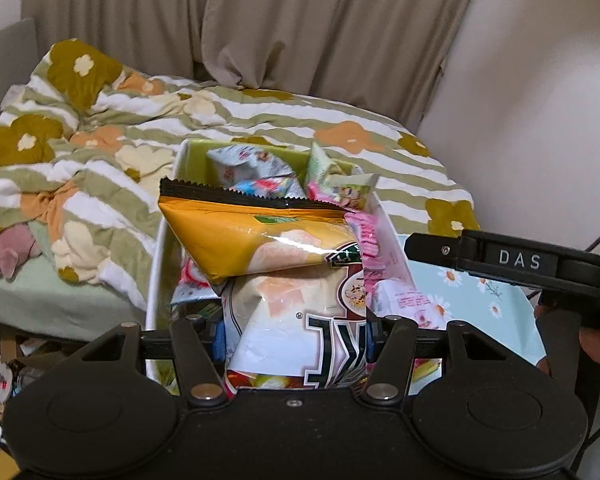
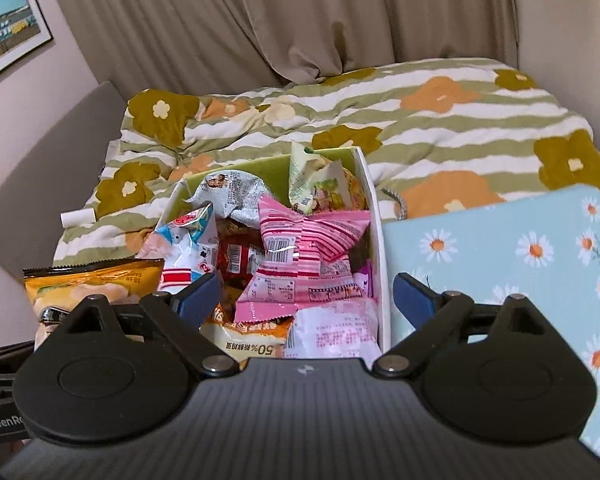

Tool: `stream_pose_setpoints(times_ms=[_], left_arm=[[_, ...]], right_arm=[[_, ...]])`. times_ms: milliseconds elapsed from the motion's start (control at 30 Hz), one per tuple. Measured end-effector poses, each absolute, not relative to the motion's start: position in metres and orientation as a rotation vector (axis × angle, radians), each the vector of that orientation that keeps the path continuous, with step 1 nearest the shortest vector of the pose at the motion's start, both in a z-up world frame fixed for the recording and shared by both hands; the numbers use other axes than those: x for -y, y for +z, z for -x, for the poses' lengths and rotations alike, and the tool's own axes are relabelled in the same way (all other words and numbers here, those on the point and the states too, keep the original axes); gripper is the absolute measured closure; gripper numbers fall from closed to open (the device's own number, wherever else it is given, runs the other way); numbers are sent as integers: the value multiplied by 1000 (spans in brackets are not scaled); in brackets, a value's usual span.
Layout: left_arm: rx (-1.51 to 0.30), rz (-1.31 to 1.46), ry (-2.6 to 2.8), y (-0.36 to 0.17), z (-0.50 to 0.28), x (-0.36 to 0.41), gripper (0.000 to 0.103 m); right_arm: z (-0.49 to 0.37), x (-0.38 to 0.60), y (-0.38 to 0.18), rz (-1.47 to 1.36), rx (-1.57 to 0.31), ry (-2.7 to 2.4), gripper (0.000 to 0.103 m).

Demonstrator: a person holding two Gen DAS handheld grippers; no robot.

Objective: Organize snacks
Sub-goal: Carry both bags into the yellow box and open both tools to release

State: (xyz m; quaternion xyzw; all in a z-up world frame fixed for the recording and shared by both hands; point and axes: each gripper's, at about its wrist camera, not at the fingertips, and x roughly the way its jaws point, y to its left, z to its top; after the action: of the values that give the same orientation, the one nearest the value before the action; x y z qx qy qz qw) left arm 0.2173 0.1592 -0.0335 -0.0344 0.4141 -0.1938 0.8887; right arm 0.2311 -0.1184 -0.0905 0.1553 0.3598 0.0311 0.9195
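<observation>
My left gripper [image 1: 294, 334] is shut on a large orange and white snack bag [image 1: 268, 252] and holds it over the near end of a white box [image 1: 156, 264] with a green lining, full of snack packets. The same bag [image 2: 96, 284] shows at the left in the right wrist view. My right gripper [image 2: 306, 298] is open and empty, above the box's near end, over a pink striped packet [image 2: 300, 248] and a pale pink packet [image 2: 332, 332]. The right gripper's body [image 1: 520, 264] shows at the right in the left wrist view.
The box [image 2: 374, 216] rests by a bed with a striped flowered quilt [image 2: 440, 128]. A light blue daisy-print surface [image 2: 520, 264] lies right of the box. Beige curtains [image 2: 260, 20] hang behind. A pink soft toy [image 1: 8, 252] lies at the left. Clutter sits on the floor at lower left.
</observation>
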Motion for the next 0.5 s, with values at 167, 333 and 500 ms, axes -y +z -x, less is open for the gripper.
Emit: stream_pose_setpoints(times_ms=[167, 333, 500], left_arm=[[-828, 60, -440, -23, -233, -145, 41], [-835, 42, -466, -22, -251, -130, 27], [-829, 50, -429, -27, -248, -133, 0]], right_arm=[[-229, 126, -80, -332, -720, 62, 0], [-236, 135, -75, -340, -710, 43, 0], [-241, 145, -76, -351, -716, 34, 0]])
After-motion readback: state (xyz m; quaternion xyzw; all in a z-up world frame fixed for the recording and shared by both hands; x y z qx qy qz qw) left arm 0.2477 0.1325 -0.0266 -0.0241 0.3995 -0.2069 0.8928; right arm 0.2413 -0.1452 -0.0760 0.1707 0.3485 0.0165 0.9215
